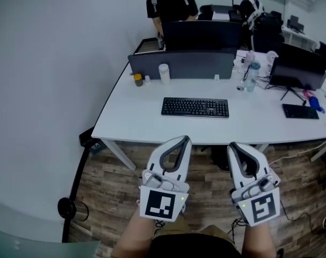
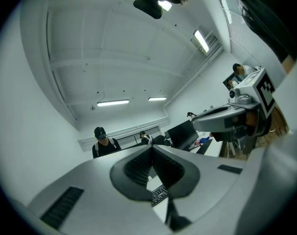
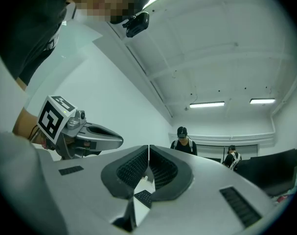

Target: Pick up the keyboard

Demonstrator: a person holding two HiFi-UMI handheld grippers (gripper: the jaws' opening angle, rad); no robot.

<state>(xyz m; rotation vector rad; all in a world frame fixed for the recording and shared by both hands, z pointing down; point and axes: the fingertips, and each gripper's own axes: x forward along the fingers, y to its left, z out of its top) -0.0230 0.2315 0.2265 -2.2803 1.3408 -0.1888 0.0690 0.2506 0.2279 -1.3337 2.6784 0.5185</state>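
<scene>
Reaching toward the white desk (image 1: 136, 120) is judged the step in hand, since both tools are held short of its near edge. Behind, the surface is closed off by a grey divider (image 1: 181, 64). The black keyboard (image 1: 195, 107) lies flat mid-desk, with bare room in front and at both ends. The left gripper (image 1: 182, 140) and right gripper (image 1: 233, 145) are seen fully closed, with nothing held. They should be opened before the keyboard's short ends are approached, and the white cup (image 1: 164, 73) is best avoided.
</scene>
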